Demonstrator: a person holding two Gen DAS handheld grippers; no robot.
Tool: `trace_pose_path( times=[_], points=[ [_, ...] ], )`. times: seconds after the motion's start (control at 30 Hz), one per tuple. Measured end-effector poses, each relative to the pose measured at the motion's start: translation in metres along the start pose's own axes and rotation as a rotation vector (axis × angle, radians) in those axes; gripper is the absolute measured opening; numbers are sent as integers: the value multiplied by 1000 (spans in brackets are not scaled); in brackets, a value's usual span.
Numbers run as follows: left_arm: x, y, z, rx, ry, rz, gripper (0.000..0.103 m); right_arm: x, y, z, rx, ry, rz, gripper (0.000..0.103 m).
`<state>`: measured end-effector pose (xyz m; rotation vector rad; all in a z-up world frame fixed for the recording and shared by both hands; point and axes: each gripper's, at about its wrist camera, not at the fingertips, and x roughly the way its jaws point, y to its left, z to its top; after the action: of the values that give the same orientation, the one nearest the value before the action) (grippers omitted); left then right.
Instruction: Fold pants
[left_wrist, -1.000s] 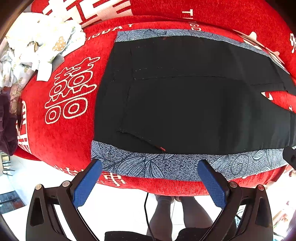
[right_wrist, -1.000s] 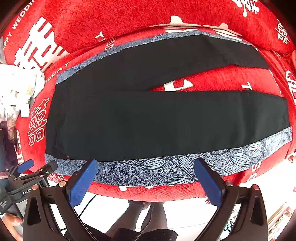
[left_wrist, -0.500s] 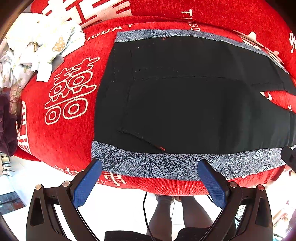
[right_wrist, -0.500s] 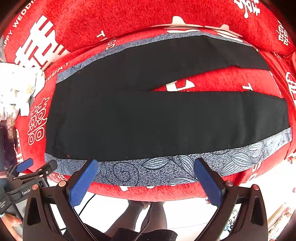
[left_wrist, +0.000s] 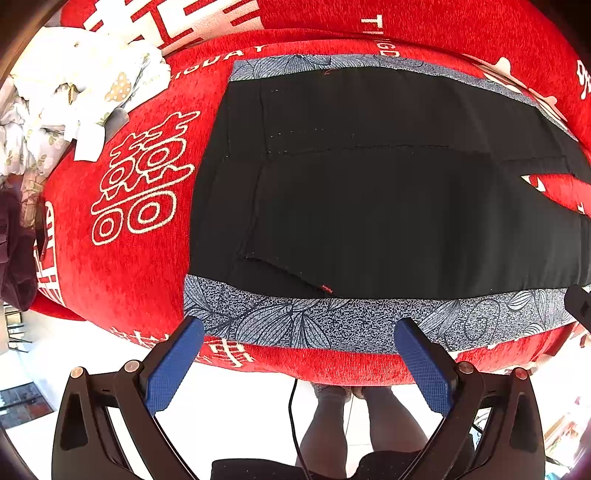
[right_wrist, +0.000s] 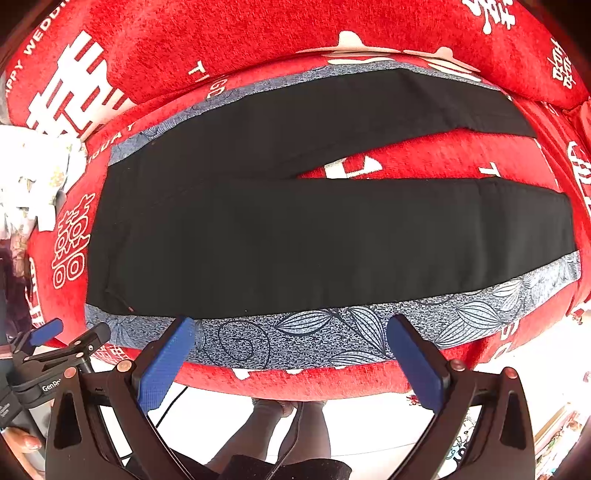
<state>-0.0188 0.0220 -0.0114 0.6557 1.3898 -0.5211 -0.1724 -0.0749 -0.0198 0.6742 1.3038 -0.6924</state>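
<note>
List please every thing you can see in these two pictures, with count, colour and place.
pants: one, black with grey leaf-print side strips, spread flat on the sofa, legs apart
sofa: one, red with white characters, under the pants
crumpled cloth: one pile, white with a pale print, on the sofa's left end
cable: one, black, hanging by the legs
person's legs: two, standing before the sofa
left hand-held gripper: blue pads, open
right hand-held gripper: blue pads, open

A red plush sofa seat printed with white characters carried everything. Black pants with grey leaf-patterned side stripes lay flat on it, just ahead of both claws' fingertips. A crumpled white floral cloth sat far forward-left of the left claw.
</note>
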Motion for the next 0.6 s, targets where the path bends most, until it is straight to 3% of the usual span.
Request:
trace_pose_path(
  times=[0.6],
  points=[
    [-1,-4,2,6,4,2,103,4,-4,-2,13,1,-5,103]
  ],
)
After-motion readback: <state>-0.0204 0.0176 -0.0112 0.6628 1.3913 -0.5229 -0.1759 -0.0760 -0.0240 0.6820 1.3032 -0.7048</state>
